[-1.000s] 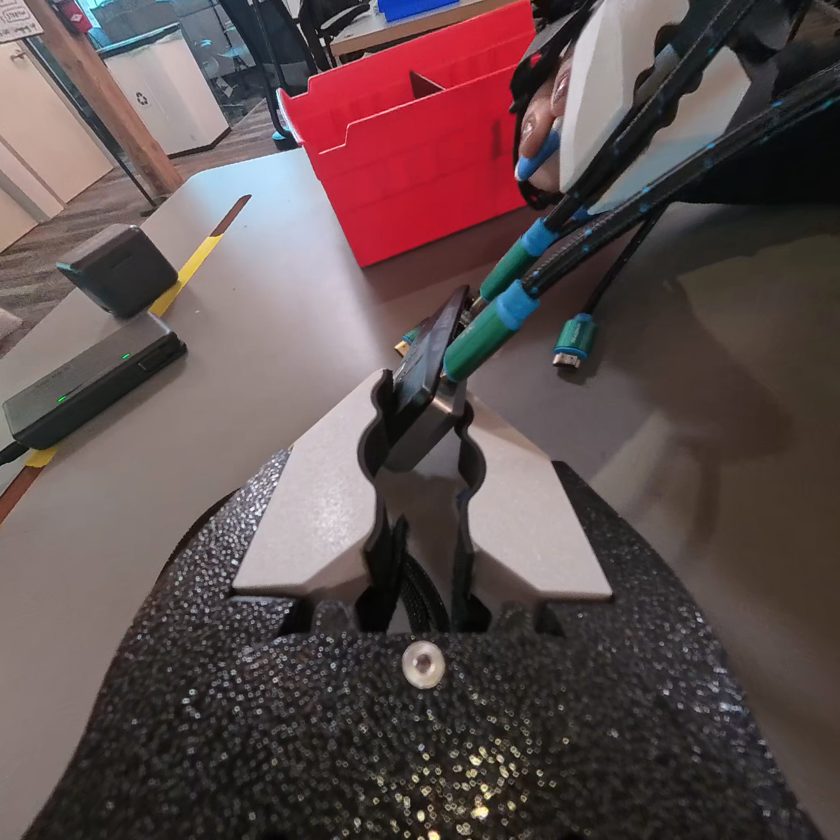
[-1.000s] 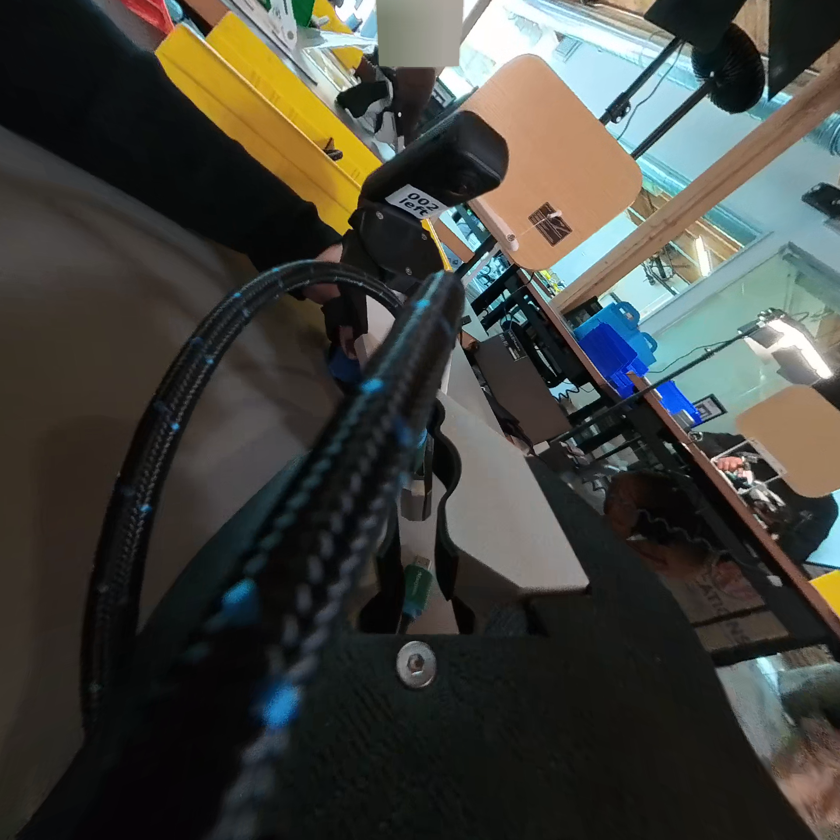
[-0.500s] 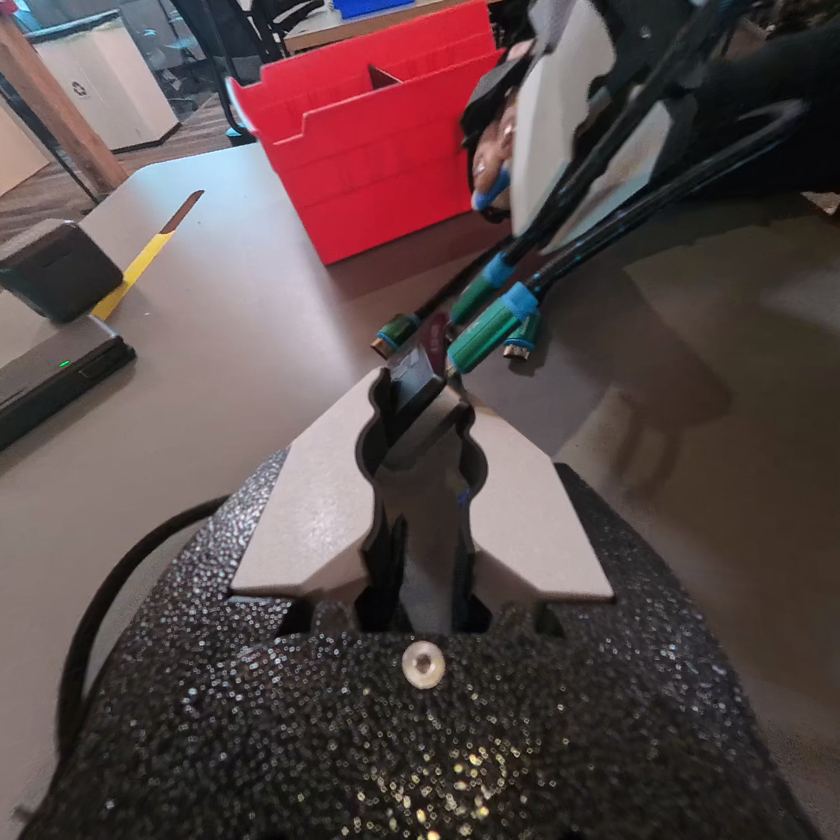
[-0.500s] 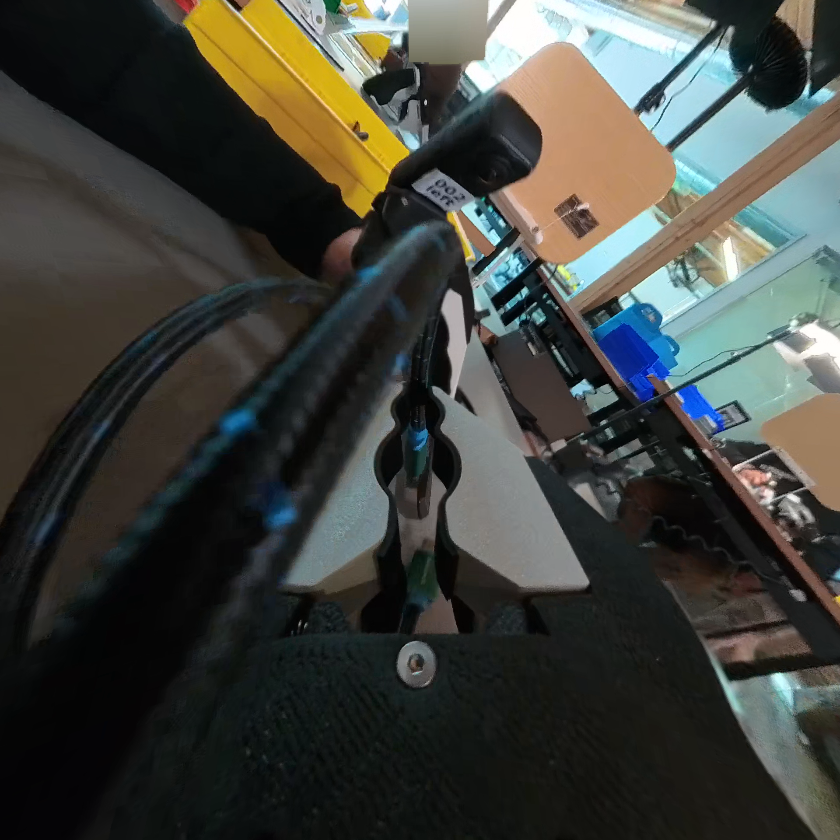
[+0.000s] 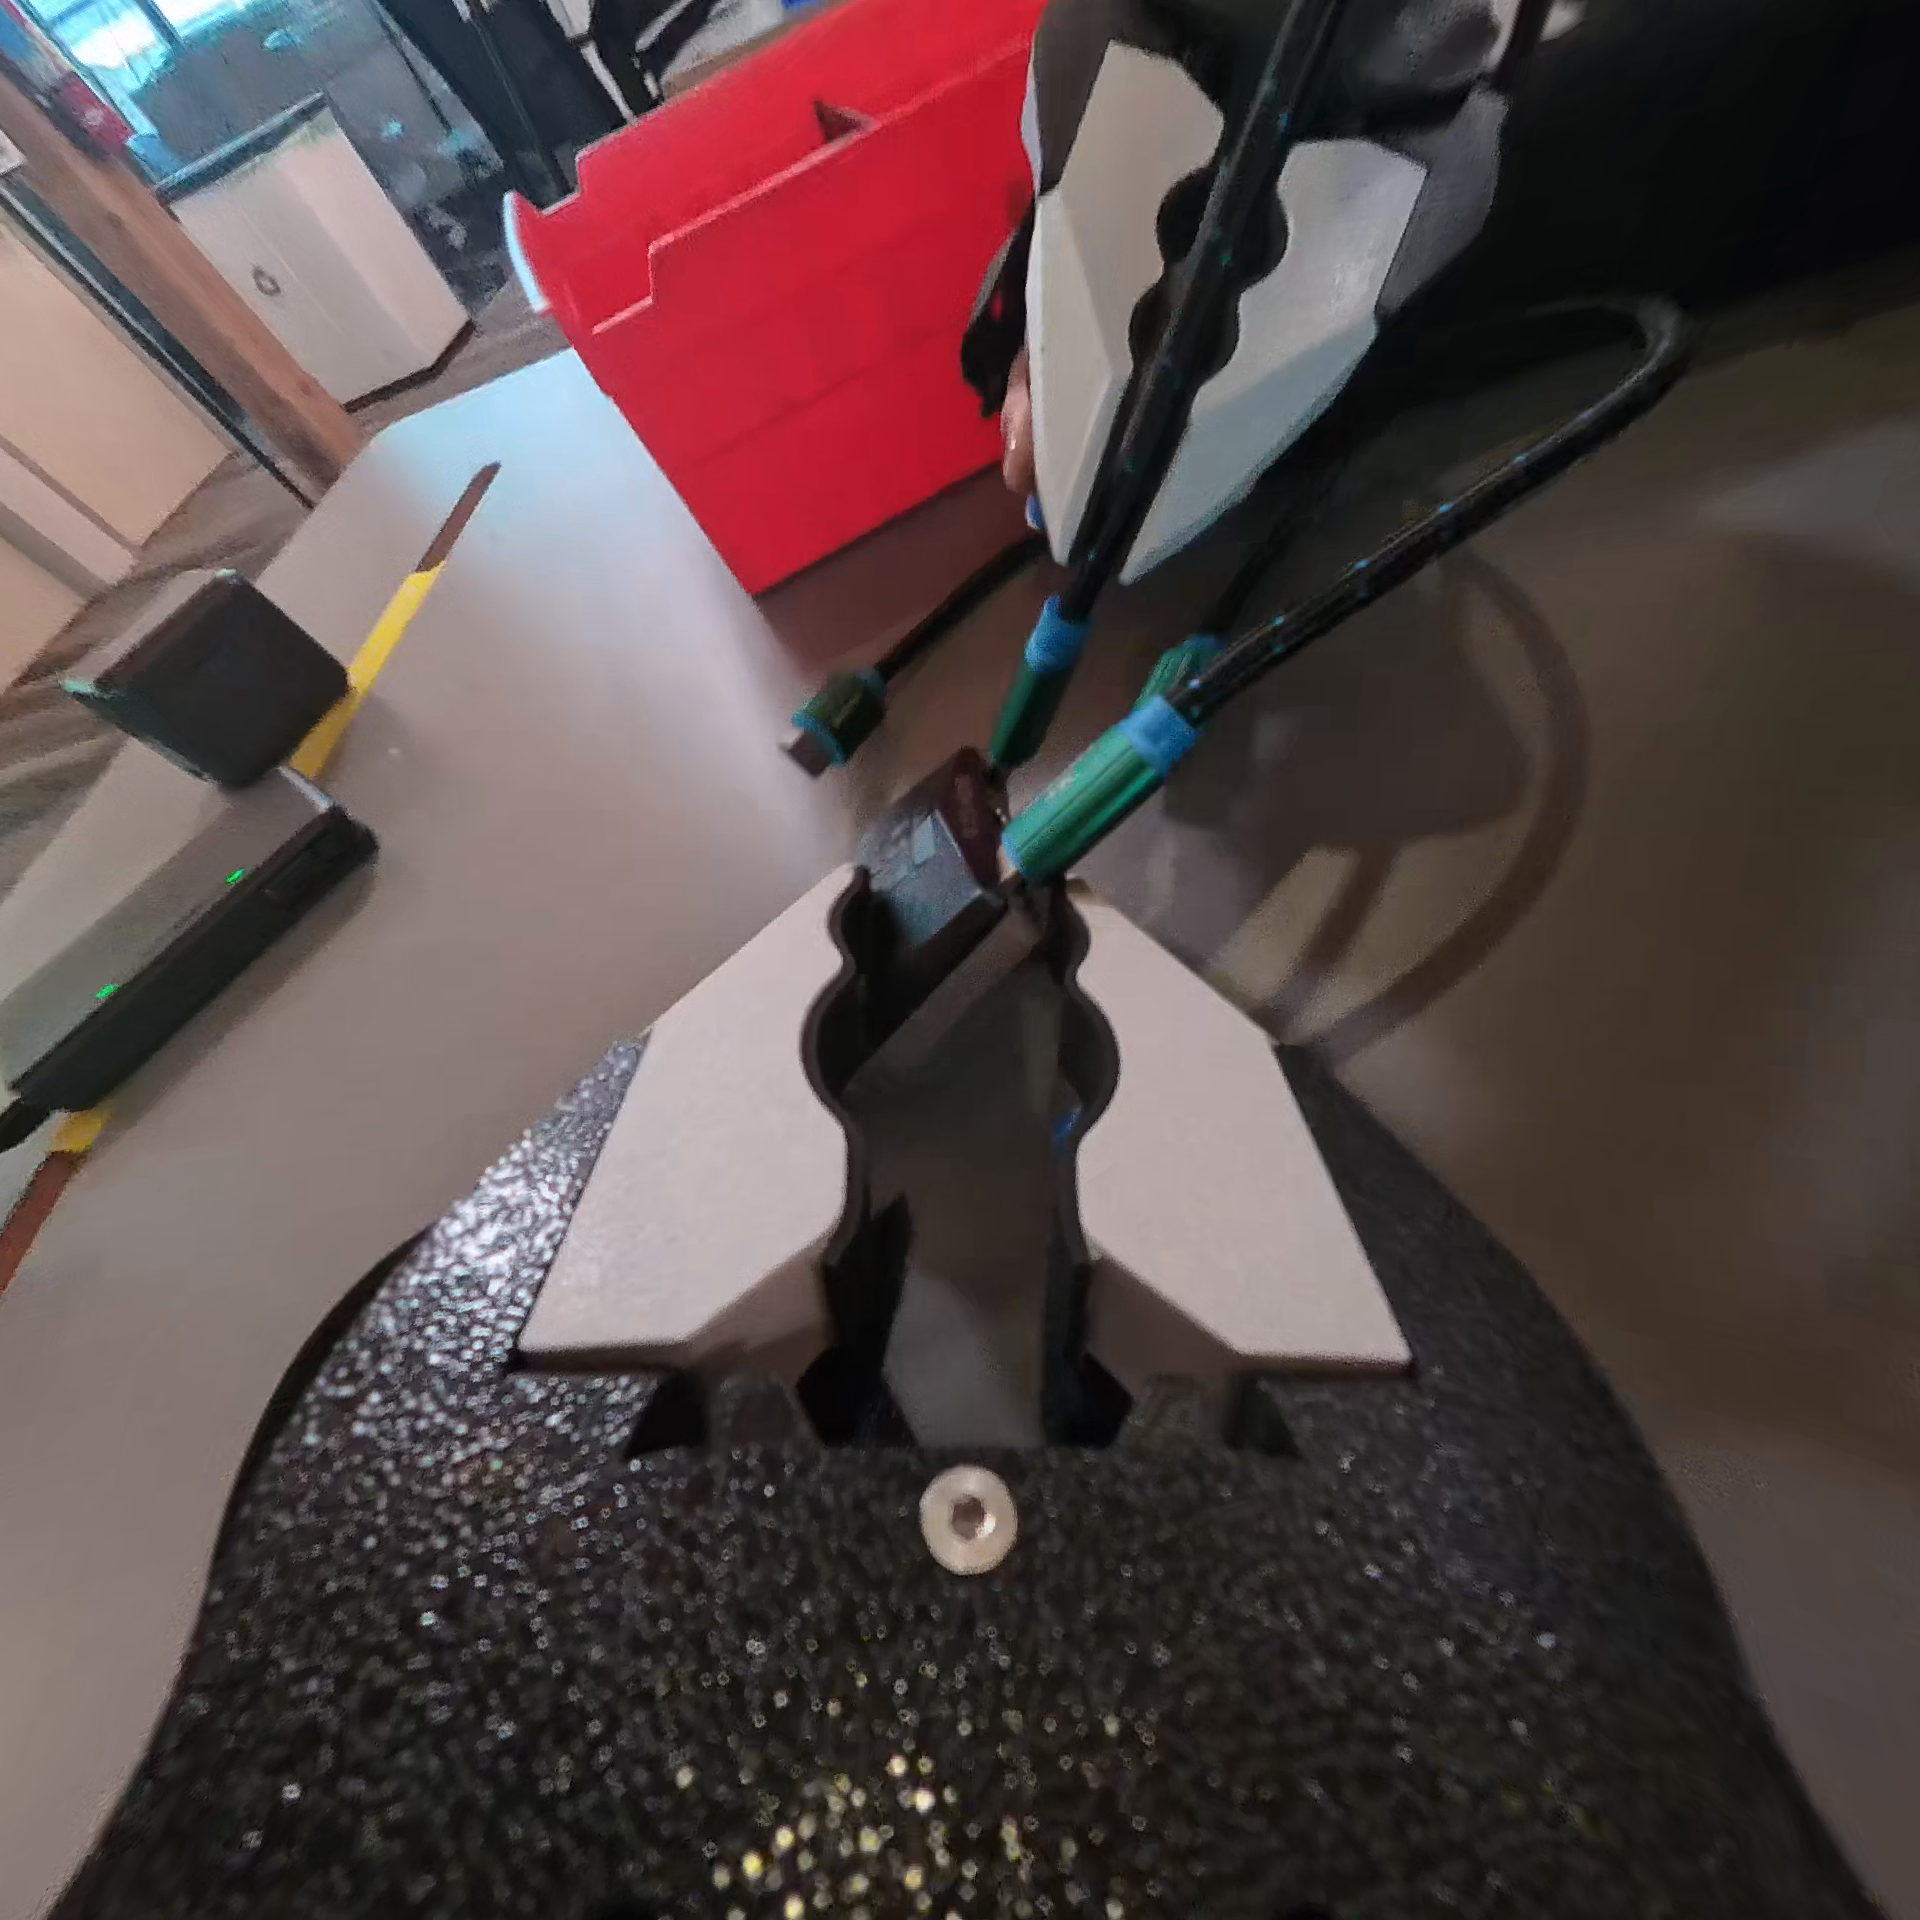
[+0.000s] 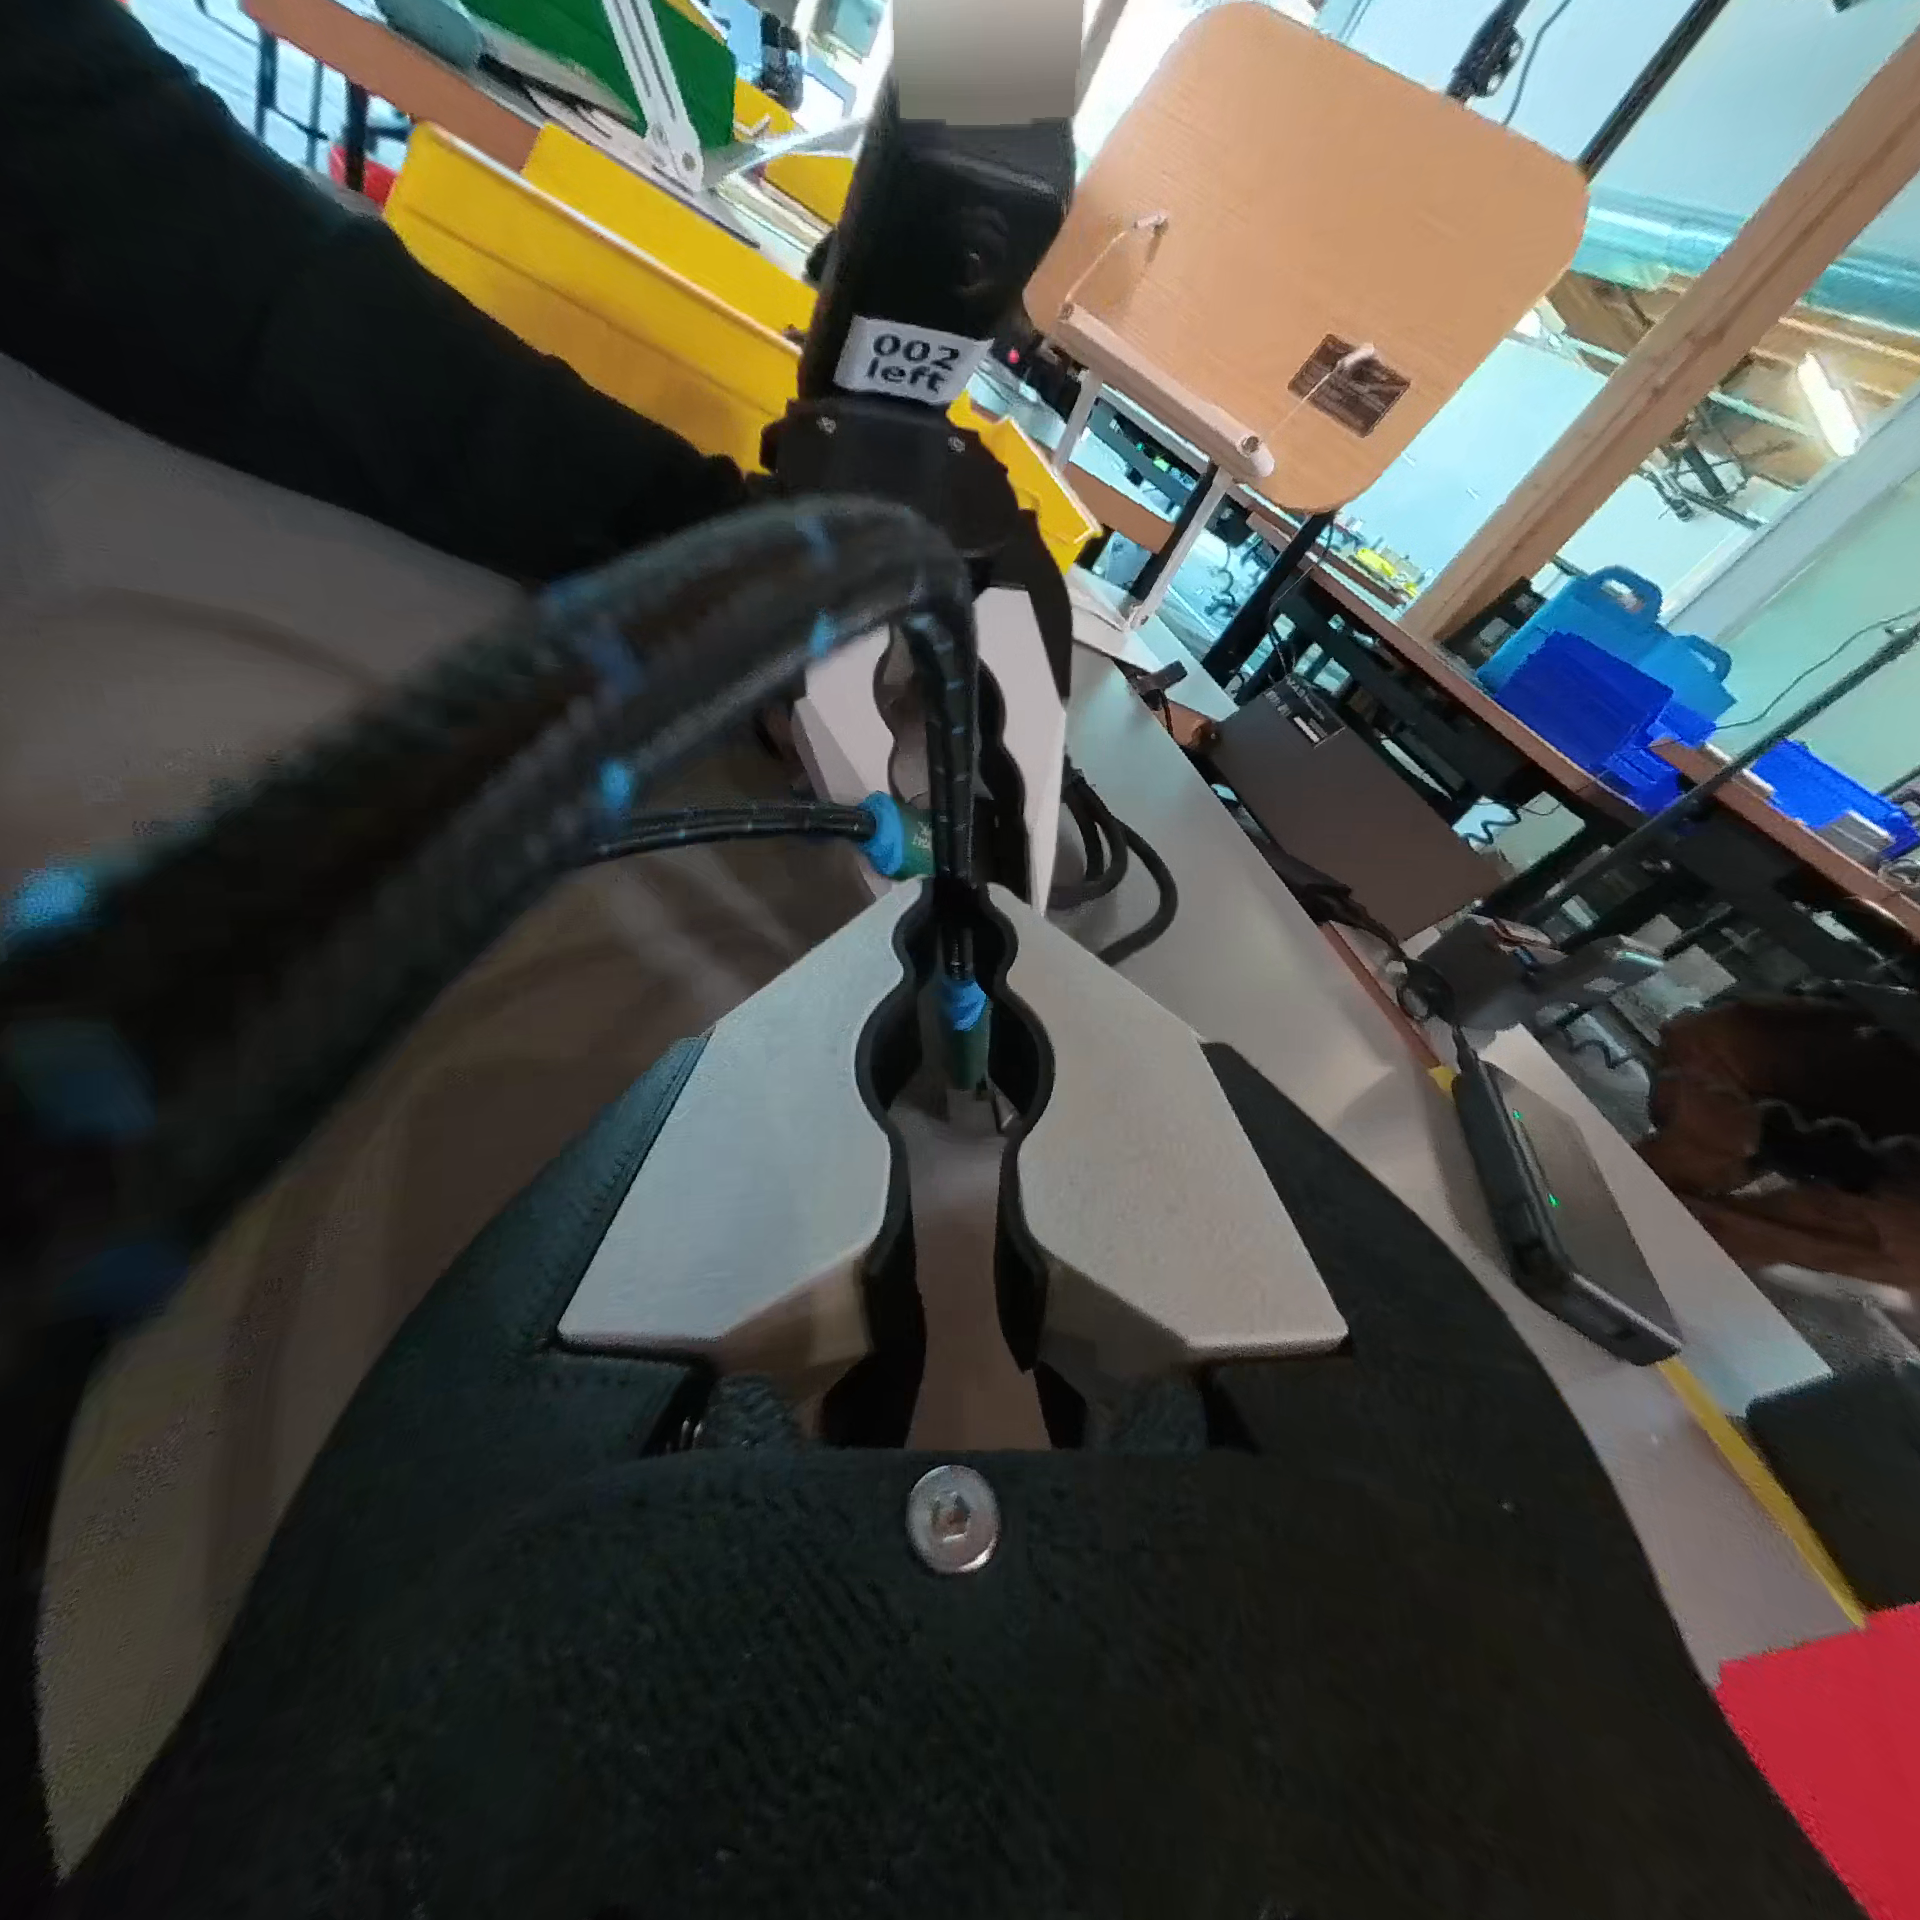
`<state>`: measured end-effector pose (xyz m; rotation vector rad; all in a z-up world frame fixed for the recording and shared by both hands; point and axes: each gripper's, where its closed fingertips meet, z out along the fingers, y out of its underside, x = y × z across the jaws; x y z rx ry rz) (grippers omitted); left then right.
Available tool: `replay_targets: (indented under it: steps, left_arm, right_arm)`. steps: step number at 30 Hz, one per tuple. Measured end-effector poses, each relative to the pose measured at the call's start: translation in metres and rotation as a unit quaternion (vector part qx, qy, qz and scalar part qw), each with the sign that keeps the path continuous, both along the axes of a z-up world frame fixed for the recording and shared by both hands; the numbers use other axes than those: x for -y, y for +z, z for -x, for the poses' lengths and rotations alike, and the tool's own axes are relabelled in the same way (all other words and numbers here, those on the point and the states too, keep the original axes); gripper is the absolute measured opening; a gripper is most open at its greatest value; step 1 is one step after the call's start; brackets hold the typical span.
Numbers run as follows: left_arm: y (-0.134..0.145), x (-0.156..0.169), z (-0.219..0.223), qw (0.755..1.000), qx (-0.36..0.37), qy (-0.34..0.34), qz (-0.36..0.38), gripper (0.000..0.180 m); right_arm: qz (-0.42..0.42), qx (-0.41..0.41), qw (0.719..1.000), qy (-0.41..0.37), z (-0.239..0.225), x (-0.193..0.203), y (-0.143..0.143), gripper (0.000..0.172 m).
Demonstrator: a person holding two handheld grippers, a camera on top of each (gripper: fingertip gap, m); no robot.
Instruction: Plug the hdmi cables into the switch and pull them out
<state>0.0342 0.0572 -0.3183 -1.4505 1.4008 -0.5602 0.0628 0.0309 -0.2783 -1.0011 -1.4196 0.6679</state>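
The left gripper's [image 5: 951, 914] fingers are clamping the small dark box-shaped switch [image 5: 925, 868] above the grey table [image 5: 582, 831], now swung round, while the right gripper's [image 6: 961, 935] fingers are pinching a black braided, green-plugged HDMI cable [image 6: 961, 1029] at its port, suggesting an unplugging.

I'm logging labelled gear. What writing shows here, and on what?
White label on the left gripper's camera: legible, not transcribed.
Brown sticker on the wooden board: too small.
Print on the green HDMI plug: blurred.
Sticker on the switch: blurred.
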Motion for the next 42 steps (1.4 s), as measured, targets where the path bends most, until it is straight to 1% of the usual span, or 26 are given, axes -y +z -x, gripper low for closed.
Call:
replay_targets:
  steps: [2, 3, 4, 6, 8, 9, 10, 11, 13, 14, 16, 18, 20, 22, 25, 29, 34, 42]
  left_arm:
    - [-0.006, -0.008, 0.004, 0.998, -0.04, 0.026, -0.045, 0.049]
    - [-0.009, -0.011, 0.004, 0.995, -0.064, 0.031, -0.071, 0.05]
    - [-0.011, -0.012, 0.002, 0.991, -0.084, 0.032, -0.097, 0.049]
    - [-0.019, -0.015, -0.001, 0.98, -0.133, 0.032, -0.147, 0.038]
    - [-0.022, -0.021, -0.002, 0.967, -0.169, 0.045, -0.183, 0.033]
    - [-0.02, -0.024, -0.001, 0.964, -0.176, 0.058, -0.189, 0.029]
    - [-0.018, -0.024, -0.001, 0.967, -0.174, 0.063, -0.177, 0.027]
    - [-0.014, -0.023, -0.002, 0.973, -0.157, 0.068, -0.154, 0.027]
    - [-0.001, -0.02, -0.003, 0.989, -0.094, 0.074, -0.091, 0.026]
    - [0.006, -0.018, -0.002, 0.994, -0.058, 0.072, -0.053, 0.026]
    - [0.018, -0.014, 0.001, 0.998, 0.0, 0.057, 0.02, 0.027]
    - [0.025, -0.01, 0.004, 0.995, 0.042, 0.038, 0.087, 0.027]
    - [0.031, -0.006, 0.006, 0.987, 0.07, 0.015, 0.145, 0.028]
    - [0.035, -0.003, 0.01, 0.978, 0.086, -0.005, 0.191, 0.028]
    - [0.037, -0.002, 0.014, 0.966, 0.091, -0.028, 0.239, 0.029]
    - [0.039, -0.005, 0.016, 0.956, 0.098, -0.048, 0.271, 0.029]
    - [0.039, -0.005, 0.017, 0.955, 0.101, -0.059, 0.272, 0.029]
    - [0.039, -0.004, 0.019, 0.954, 0.106, -0.066, 0.272, 0.029]
  right_arm:
    - [-0.003, 0.009, 1.0, 0.0, 0.001, -0.001, -0.004, 0.004]
    - [-0.004, 0.011, 1.0, 0.001, 0.002, 0.0, -0.005, 0.004]
    - [-0.005, 0.013, 1.0, 0.0, 0.003, 0.0, -0.005, 0.004]
    - [-0.007, 0.011, 1.0, -0.001, 0.004, 0.0, -0.005, 0.004]
    - [0.002, 0.005, 1.0, -0.001, 0.003, 0.0, -0.002, 0.004]
    - [0.01, -0.004, 1.0, -0.006, 0.003, -0.001, 0.003, 0.004]
    - [0.02, -0.017, 0.999, -0.02, 0.002, -0.005, 0.01, 0.004]
    - [0.034, -0.033, 0.998, -0.04, 0.0, -0.011, 0.021, 0.0]
    - [0.074, -0.067, 0.993, -0.068, -0.004, -0.02, 0.046, 0.003]
    - [0.104, -0.073, 0.989, -0.07, -0.004, -0.022, 0.055, 0.003]
    - [0.173, -0.065, 0.981, -0.053, 0.0, -0.022, 0.068, 0.002]
    - [0.228, -0.069, 0.971, -0.024, 0.007, -0.02, 0.08, 0.002]
    - [0.263, -0.051, 0.963, 0.001, 0.016, -0.02, 0.084, 0.0]
    - [0.267, -0.027, 0.963, 0.006, 0.021, -0.024, 0.084, 0.002]
    - [0.261, 0.004, 0.965, 0.012, 0.027, -0.028, 0.081, 0.0]
    - [0.271, 0.026, 0.962, 0.018, 0.031, -0.029, 0.083, 0.002]
    - [0.236, 0.071, 0.969, 0.017, 0.032, -0.028, 0.082, 0.0]
    - [0.189, 0.137, 0.971, 0.048, 0.038, -0.022, 0.081, 0.002]
